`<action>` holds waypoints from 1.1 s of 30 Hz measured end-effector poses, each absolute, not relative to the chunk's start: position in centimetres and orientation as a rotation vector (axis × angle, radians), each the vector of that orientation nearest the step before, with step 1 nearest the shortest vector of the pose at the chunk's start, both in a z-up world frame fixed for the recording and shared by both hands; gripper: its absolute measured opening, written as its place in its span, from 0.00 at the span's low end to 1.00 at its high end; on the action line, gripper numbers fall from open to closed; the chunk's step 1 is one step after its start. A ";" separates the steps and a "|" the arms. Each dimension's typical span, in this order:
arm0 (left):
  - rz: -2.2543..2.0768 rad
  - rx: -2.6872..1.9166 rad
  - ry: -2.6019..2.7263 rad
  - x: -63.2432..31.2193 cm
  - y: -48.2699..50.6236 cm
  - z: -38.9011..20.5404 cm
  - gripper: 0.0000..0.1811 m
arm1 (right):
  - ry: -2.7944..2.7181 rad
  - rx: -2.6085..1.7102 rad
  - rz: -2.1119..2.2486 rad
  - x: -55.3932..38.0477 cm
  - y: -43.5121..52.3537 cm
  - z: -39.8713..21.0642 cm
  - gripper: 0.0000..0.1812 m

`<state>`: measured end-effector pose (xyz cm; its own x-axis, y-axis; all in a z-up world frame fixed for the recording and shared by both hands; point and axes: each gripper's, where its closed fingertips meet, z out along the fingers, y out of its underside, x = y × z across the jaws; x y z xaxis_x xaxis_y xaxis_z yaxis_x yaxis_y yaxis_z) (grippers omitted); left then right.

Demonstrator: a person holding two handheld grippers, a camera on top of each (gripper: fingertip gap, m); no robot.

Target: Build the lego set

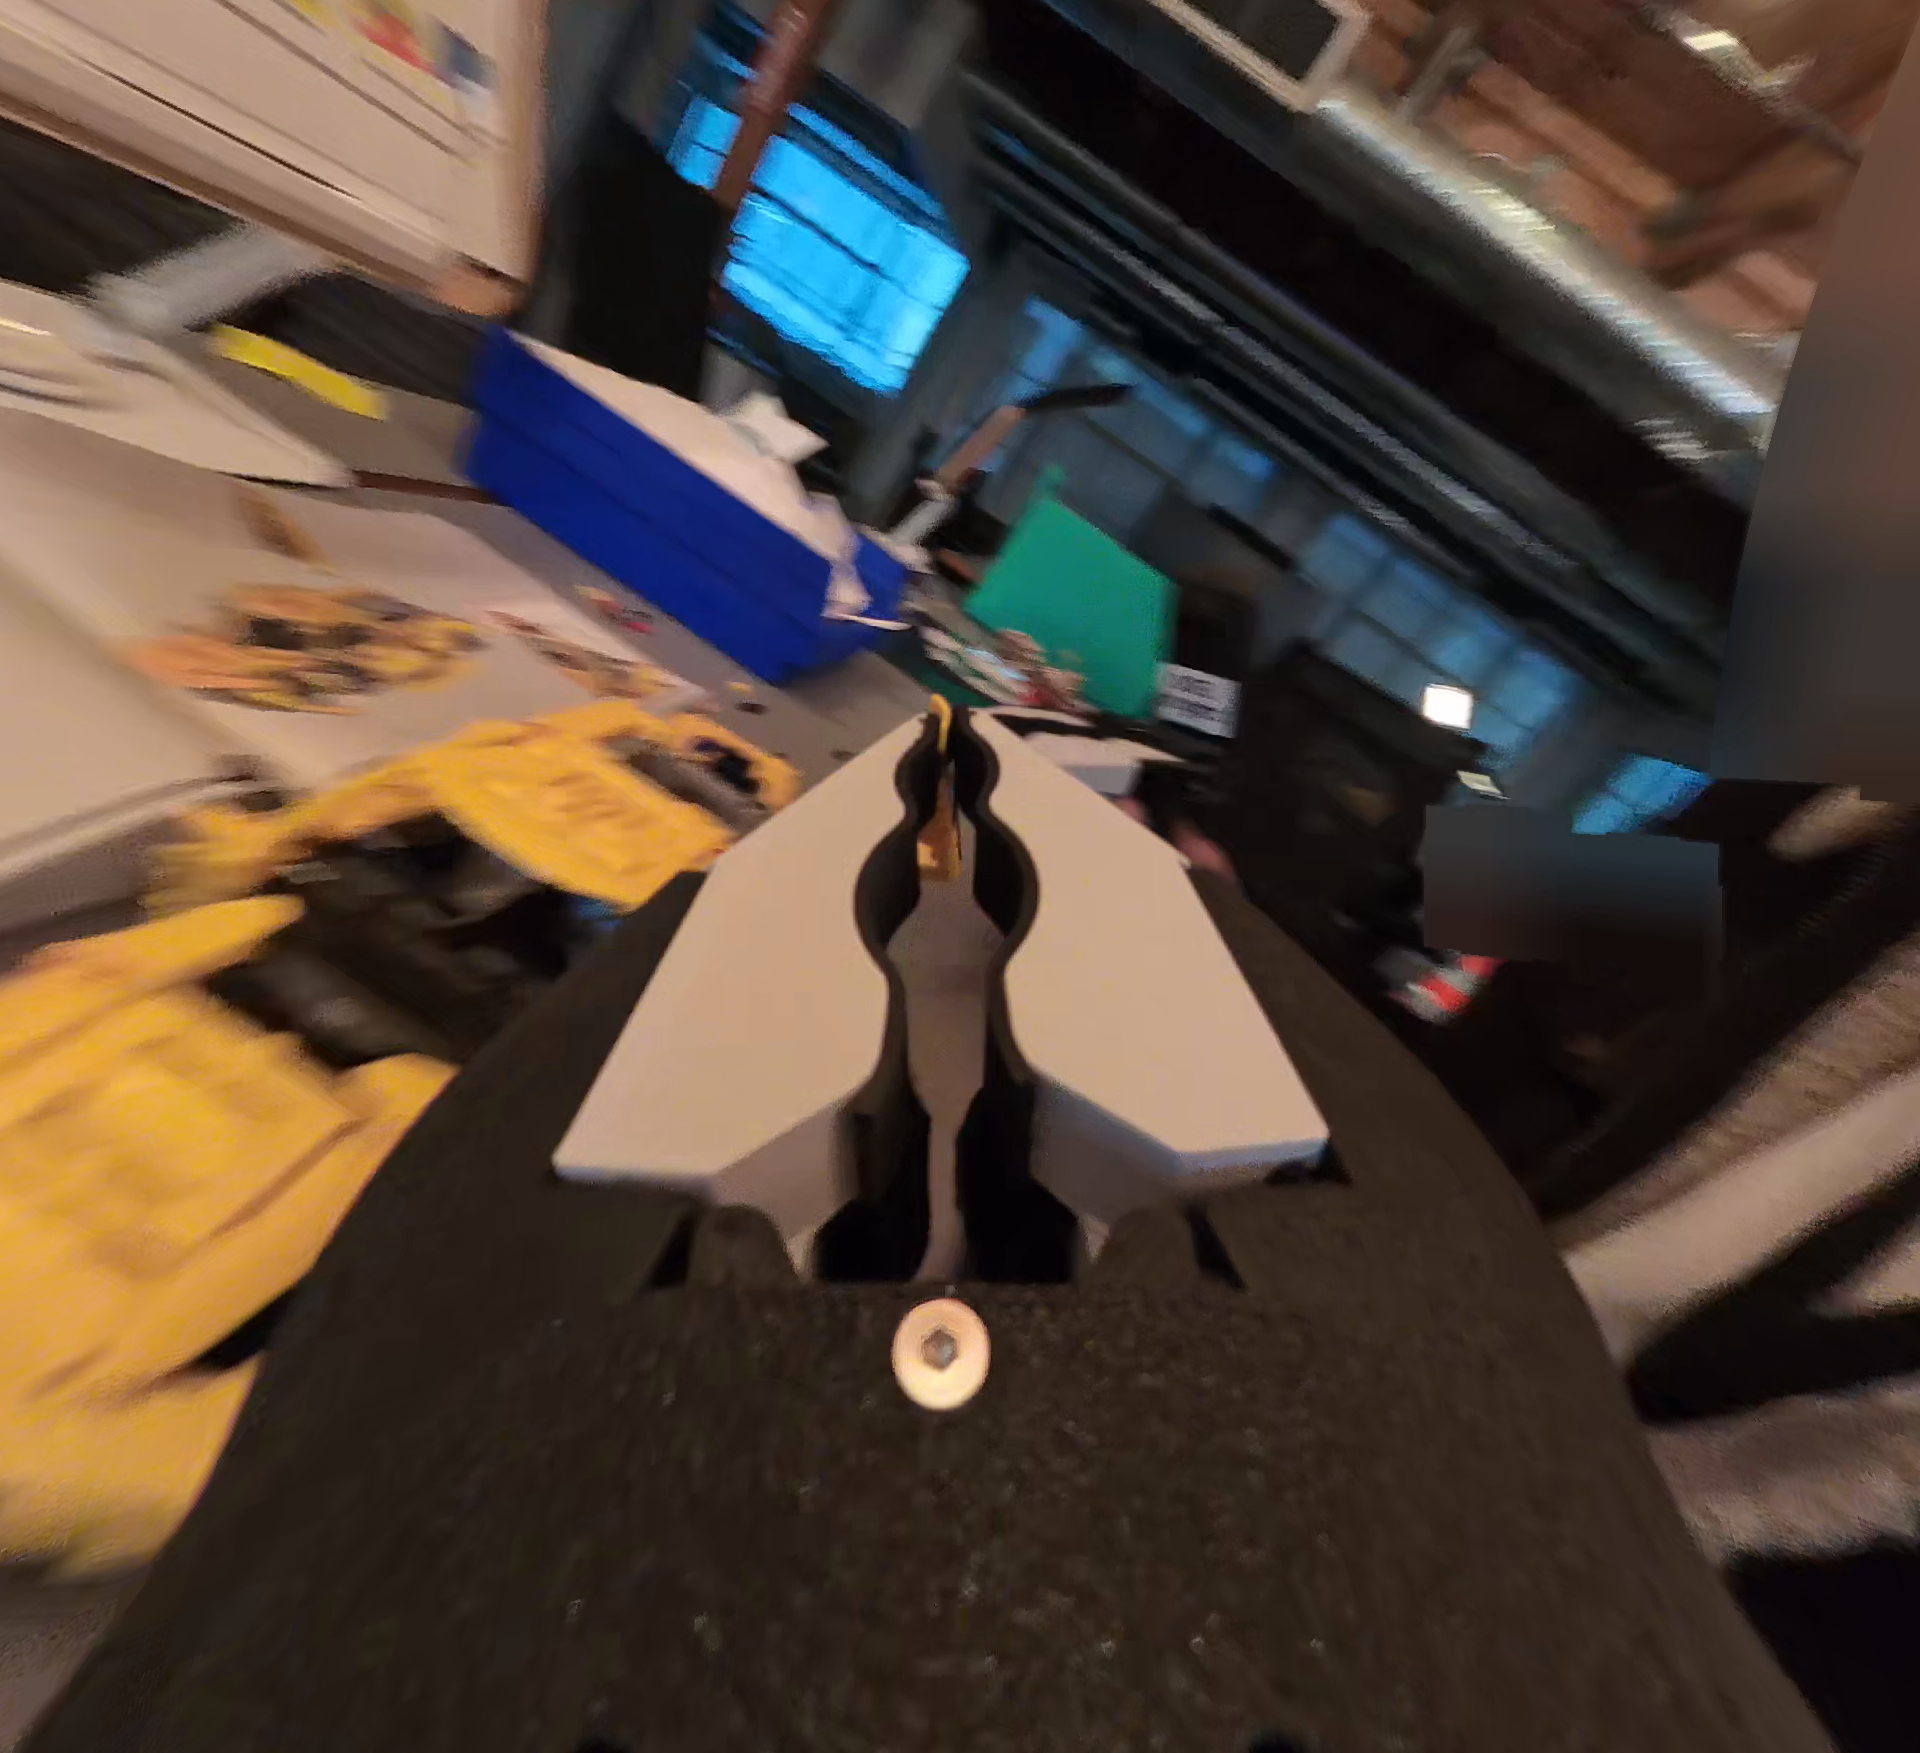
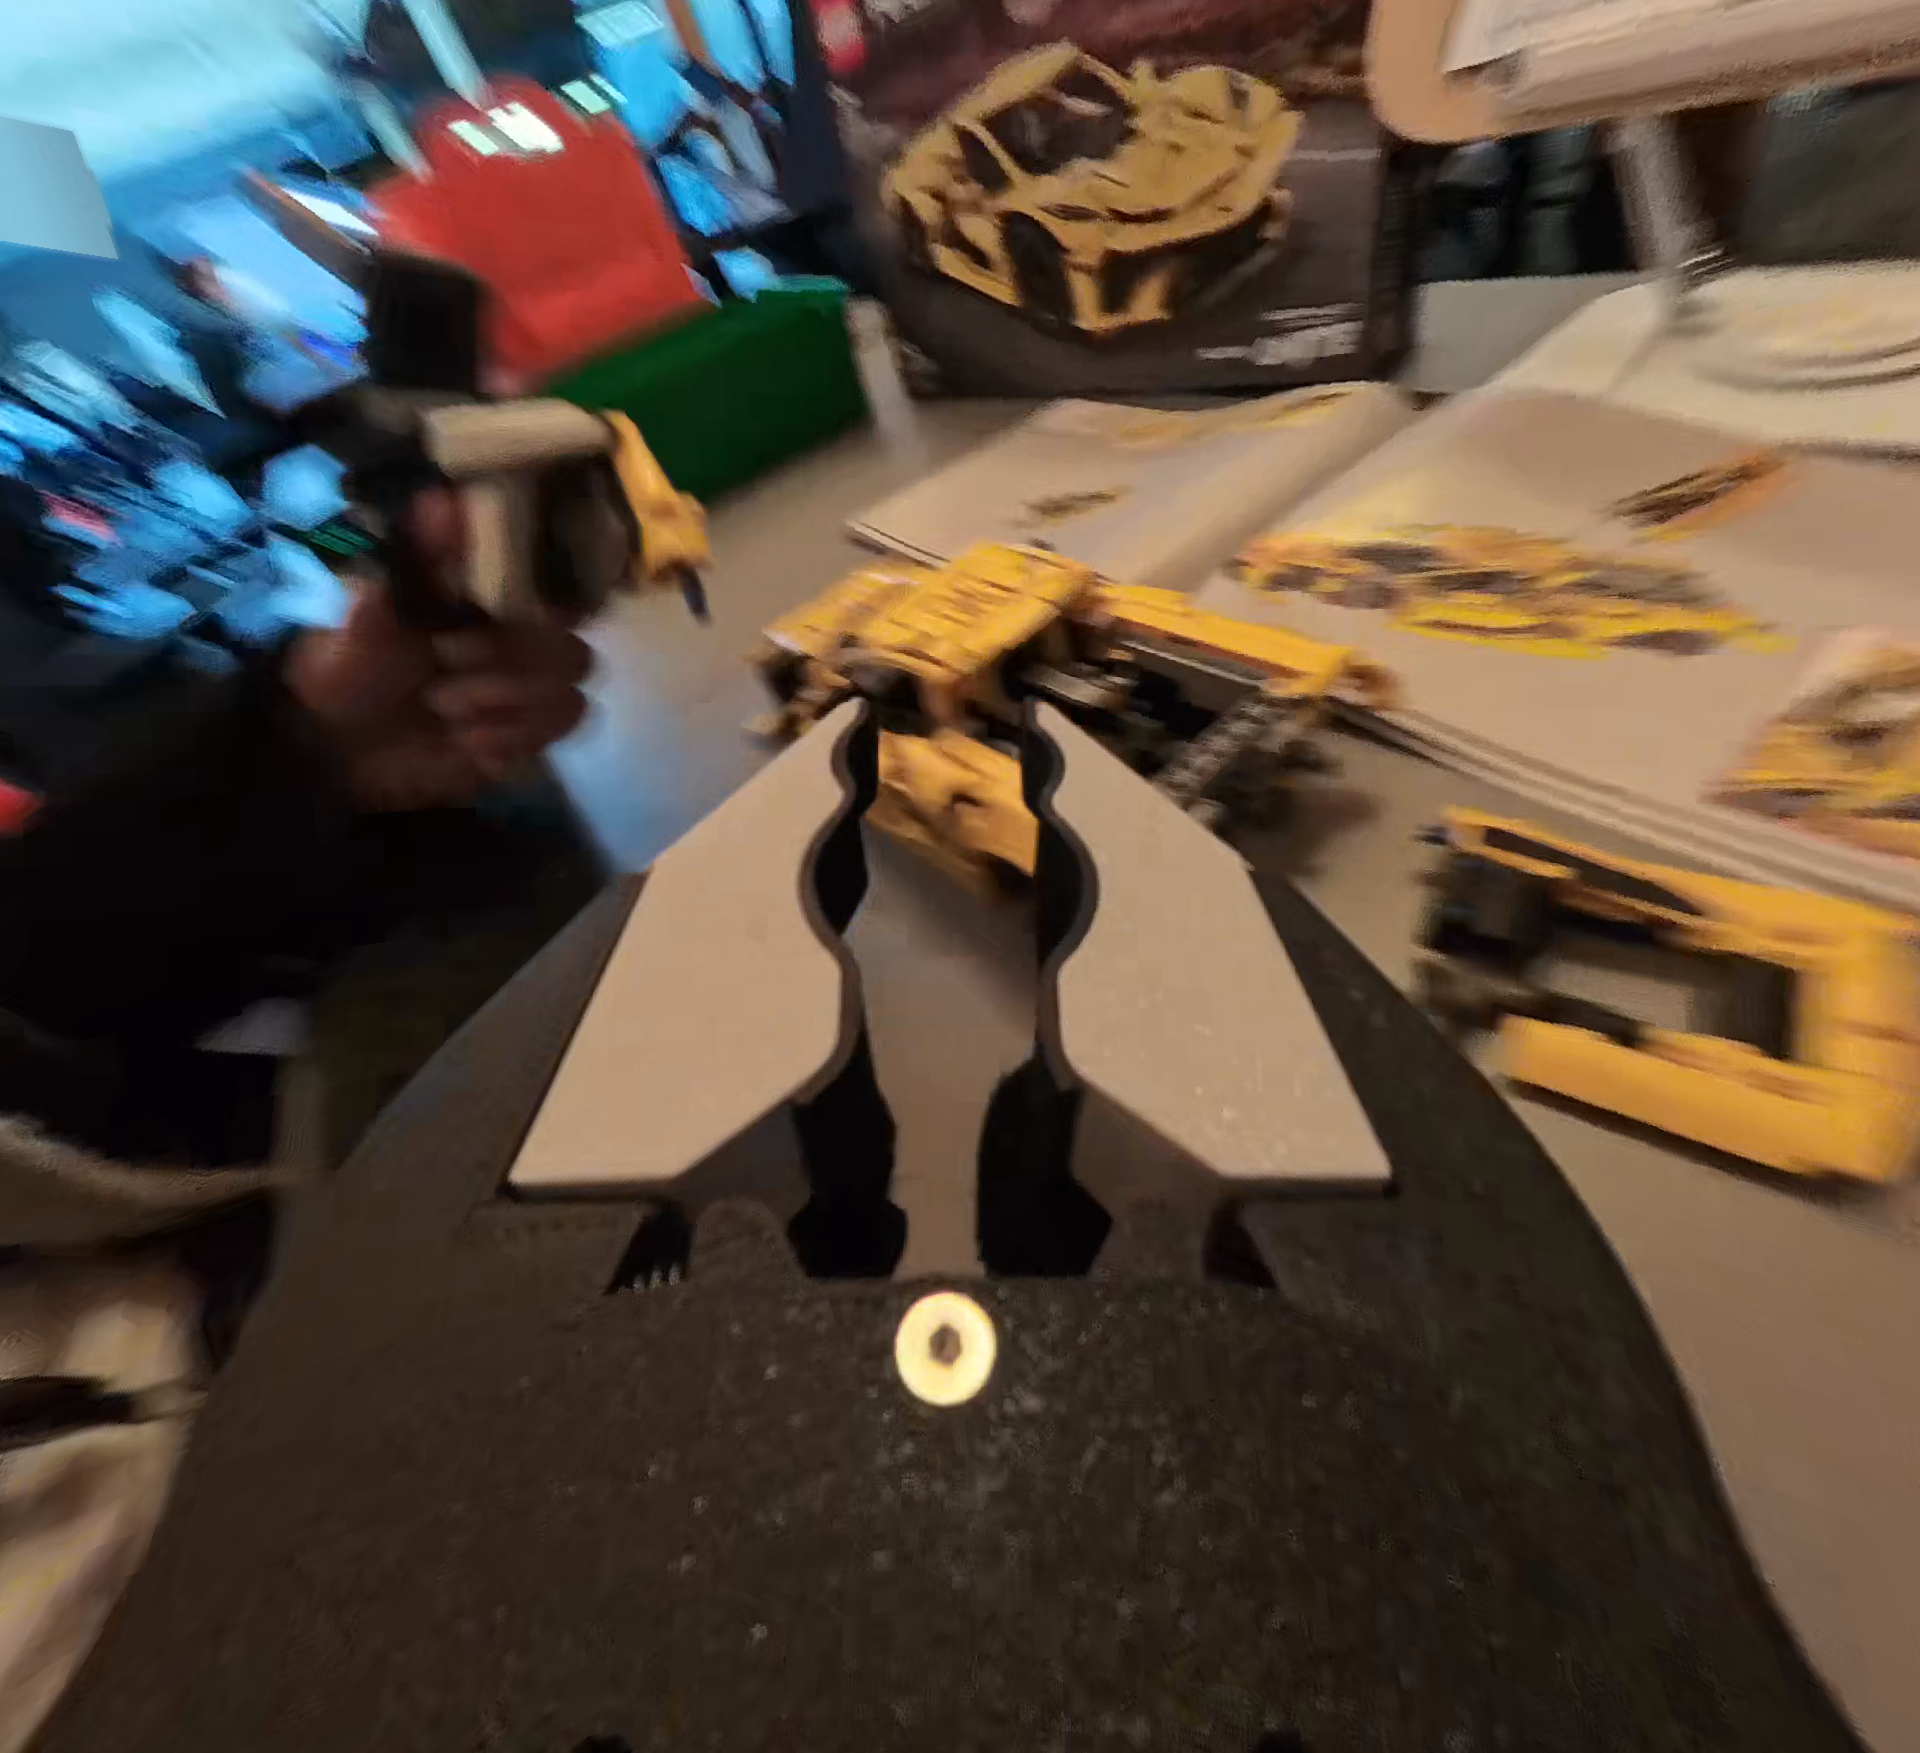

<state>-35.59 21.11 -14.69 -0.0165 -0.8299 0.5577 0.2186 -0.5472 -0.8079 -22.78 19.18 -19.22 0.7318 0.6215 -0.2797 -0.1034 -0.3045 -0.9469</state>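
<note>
Here the left gripper has its fingers clenched on a small yellow piece, which shows as a thin sliver in the narrow slot between the tips. In the right wrist view the same gripper is lifted off the tabletop, well apart from the builds. There the yellow piece juts past the tips, its long axis running down and to the right toward a dark end. Held that way, the free end seems kept clear for plugging in; that is my reading, not something shown.

The right gripper has its fingers released, with a plain gap between them and nothing gripped. Its tips sit just at the near edge of the main yellow-and-black assembly; whether they touch it I cannot tell through the blur. The spread looks suited to steadying or taking hold of that body.

The assembly lies on the tabletop with its long axis left to right across the right wrist view, its far side against the open instruction booklet. A second yellow frame section lies apart at the right. Behind stands the set's box, upright, presumably for reference. In the left wrist view the assembly lies low to the left, with a blue bin beyond it.
</note>
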 end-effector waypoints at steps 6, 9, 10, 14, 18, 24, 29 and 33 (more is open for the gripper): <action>-1.397 -1.574 0.388 -41.4 27.5 -16.3 0.00 | -0.476 -1.789 0.391 -19.0 21.3 -21.7 0.17; -1.485 -1.592 0.358 -41.1 27.7 -16.9 0.01 | -0.444 -1.833 0.527 -19.9 21.5 -22.7 0.20; -1.507 -1.593 0.356 -40.9 27.7 -17.0 0.01 | -0.438 -1.856 0.553 -20.0 21.6 -23.1 0.20; -1.554 -1.599 0.364 -40.4 27.6 -17.2 0.01 | -0.414 -1.863 0.622 -20.3 21.8 -23.3 0.20; -1.587 -1.595 0.342 -40.5 27.7 -17.2 0.01 | -0.399 -1.876 0.659 -20.3 21.8 -23.5 0.17; -1.638 -1.585 0.337 -40.3 27.5 -17.1 0.01 | -0.402 -1.886 0.679 -20.5 21.7 -23.7 0.16; -1.652 -1.574 0.392 -39.7 26.7 -16.9 0.01 | -0.424 -1.875 0.711 -21.1 21.3 -23.4 0.15; -1.758 -1.544 0.459 -38.7 25.2 -16.4 0.01 | -0.522 -1.818 0.721 -22.5 20.4 -22.5 0.15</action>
<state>-38.70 25.23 -16.42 -0.0029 -0.7219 0.6920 0.2910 -0.6627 -0.6900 -22.52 20.41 -22.51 0.7218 0.6534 -0.2283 0.0129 -0.3425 -0.9394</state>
